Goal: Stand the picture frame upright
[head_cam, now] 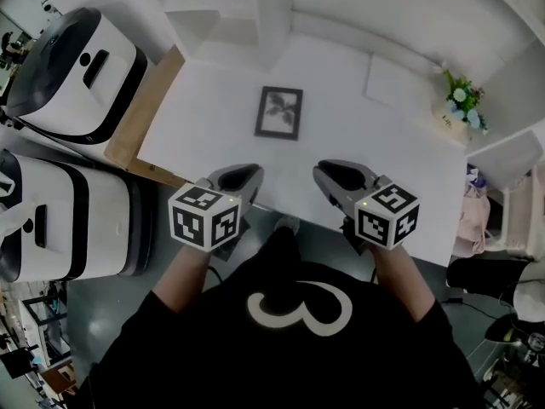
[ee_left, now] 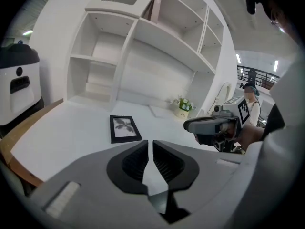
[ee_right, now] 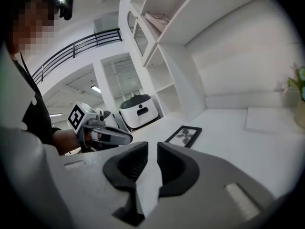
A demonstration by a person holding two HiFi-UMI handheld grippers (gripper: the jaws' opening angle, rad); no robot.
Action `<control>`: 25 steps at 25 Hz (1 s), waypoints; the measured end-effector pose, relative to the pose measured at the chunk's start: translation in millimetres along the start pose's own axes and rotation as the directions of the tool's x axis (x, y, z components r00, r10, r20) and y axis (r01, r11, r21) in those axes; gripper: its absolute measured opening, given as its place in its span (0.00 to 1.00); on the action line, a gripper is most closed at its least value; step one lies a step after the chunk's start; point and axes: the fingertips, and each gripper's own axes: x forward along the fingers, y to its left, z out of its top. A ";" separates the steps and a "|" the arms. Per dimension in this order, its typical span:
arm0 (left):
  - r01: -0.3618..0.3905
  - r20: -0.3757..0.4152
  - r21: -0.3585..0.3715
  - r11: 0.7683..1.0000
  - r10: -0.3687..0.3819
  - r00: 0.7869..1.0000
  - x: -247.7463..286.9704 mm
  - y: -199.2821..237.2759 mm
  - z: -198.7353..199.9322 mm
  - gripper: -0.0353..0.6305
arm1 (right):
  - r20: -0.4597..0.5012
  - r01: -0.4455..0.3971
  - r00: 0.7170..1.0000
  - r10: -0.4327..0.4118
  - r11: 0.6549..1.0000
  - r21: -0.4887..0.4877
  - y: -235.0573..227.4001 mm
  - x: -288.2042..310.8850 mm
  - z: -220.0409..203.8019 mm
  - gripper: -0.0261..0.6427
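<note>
While both grippers hang over the near edge of the white table (head_cam: 375,143), the black rectangular picture frame with a leaf print (head_cam: 278,112) lies flat ahead of them, well apart, roughly midway between the two. Left gripper (head_cam: 235,175): jaws closed together, nothing held. Right gripper (head_cam: 335,172): jaws slightly parted, empty. Small pot of flowers (head_cam: 461,107) far ahead-right of the right gripper.

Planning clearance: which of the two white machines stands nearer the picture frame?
The farther white machine, at the head view's top left, about level with the picture frame. The other white machine sits back beside the person.
</note>
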 end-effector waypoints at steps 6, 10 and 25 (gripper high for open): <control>-0.033 -0.066 0.001 0.999 0.033 0.997 37.8 44.2 10.1 0.11 | -0.092 0.059 0.994 -0.061 0.998 -0.030 -46.9 45.3 -4.6 0.18; -0.044 -0.106 0.001 0.999 0.043 0.993 64.3 71.8 13.6 0.23 | -0.143 0.065 0.987 -0.068 0.998 -0.022 -70.8 77.8 -11.5 0.19; -0.043 -0.251 -0.017 0.999 0.037 0.967 137.6 140.2 7.3 0.26 | -0.296 0.132 0.945 -0.143 0.990 -0.058 -129.9 154.1 -23.9 0.25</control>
